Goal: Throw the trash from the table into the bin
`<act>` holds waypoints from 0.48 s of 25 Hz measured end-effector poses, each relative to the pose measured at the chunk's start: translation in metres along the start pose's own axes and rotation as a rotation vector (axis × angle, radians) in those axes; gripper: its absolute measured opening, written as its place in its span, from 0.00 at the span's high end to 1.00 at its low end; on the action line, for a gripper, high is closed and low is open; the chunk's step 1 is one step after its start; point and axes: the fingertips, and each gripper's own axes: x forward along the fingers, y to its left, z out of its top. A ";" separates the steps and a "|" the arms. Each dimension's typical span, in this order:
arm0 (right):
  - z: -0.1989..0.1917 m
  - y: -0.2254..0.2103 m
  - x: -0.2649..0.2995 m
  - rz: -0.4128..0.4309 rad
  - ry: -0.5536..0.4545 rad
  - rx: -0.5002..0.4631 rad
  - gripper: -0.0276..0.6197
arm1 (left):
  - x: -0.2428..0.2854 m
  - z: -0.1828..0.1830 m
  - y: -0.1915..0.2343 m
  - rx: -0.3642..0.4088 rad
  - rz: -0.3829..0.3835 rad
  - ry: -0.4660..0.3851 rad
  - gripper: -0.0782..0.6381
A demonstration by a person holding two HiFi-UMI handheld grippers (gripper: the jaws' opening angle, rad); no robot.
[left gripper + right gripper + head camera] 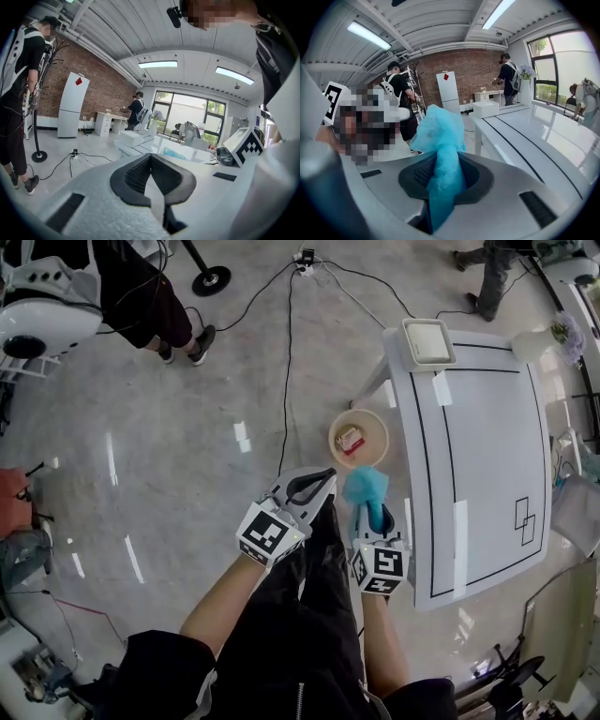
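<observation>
A round tan bin [357, 439] stands on the floor by the near corner of the white table [487, 456], with a red and white scrap lying inside it. My right gripper [372, 514] is shut on a crumpled blue piece of trash [364, 487], held just short of the bin's rim on my side. In the right gripper view the blue trash [440, 136] sticks up out of the jaws of the right gripper [445, 176]. My left gripper [314, 486] hangs to the left of it with its jaws together and nothing in them; the left gripper [152, 161] points out over the floor.
A white tray [428, 341] sits on the table's far corner. Black cables [286, 352] run over the floor beyond the bin. A person's feet [187, 343] stand at the upper left, and another person [487, 277] stands at the top right.
</observation>
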 end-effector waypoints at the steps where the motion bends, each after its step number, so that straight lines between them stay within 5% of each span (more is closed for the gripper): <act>1: -0.001 -0.002 0.009 0.004 0.006 0.003 0.85 | 0.006 -0.003 0.006 0.003 0.000 0.004 0.88; 12: -0.021 -0.022 0.103 0.014 -0.001 -0.014 0.85 | 0.047 -0.060 0.074 -0.021 0.051 0.003 0.88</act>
